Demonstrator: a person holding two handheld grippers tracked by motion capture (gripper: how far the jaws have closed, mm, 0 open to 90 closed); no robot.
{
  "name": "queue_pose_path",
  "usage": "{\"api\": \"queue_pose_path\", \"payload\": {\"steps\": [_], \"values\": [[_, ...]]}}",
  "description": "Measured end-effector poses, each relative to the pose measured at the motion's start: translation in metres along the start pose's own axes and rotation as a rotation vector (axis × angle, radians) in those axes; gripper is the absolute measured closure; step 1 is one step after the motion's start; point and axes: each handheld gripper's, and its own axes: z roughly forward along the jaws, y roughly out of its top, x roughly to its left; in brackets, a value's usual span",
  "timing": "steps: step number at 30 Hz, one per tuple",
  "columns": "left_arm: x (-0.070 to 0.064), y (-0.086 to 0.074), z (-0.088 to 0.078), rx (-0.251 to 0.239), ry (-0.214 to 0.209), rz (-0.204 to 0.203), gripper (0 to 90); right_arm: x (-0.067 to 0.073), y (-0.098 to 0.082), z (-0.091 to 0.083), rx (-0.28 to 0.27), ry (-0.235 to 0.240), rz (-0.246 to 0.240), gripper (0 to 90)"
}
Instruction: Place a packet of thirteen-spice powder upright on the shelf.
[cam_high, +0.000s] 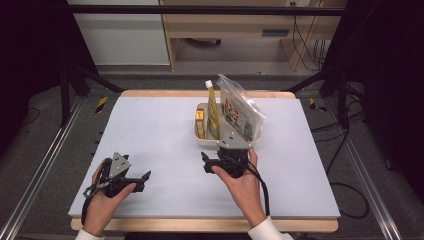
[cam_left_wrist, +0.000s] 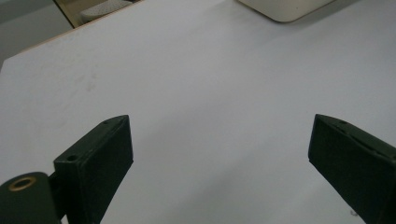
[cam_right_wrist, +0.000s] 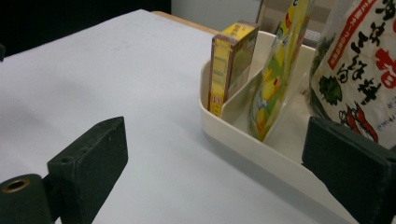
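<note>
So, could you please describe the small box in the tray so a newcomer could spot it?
On the pale table stands a cream tray. In its left compartment stands the yellow box, upright; unlike the soft pouch and the clear bag beside it, it is stiff cardboard.

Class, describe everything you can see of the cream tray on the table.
The tray is a cream, plastic-looking tub with rounded corners and low walls, standing flat on the far half of the pale table. An inner wall divides it into compartments. A small yellow box stands upright at one end, a yellow pouch leans beside the divider, and a clear printed bag rises above the rim. No gripper touches it.
</note>
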Motion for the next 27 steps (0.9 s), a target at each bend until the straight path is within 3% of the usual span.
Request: {"api": "queue_pose_path", "payload": {"steps": [14,27], "values": [[0.0,-0.001,0.0,-0.003,-0.005,0.002,5.3,-0.028,-0.028,-0.026,0.05,-0.005,-0.026,7.1],[0.001,-0.002,0.001,0.0,-0.008,0.0,3.6,-0.062,-0.057,-0.046,0.095,-0.077,0.004,8.3]]}}
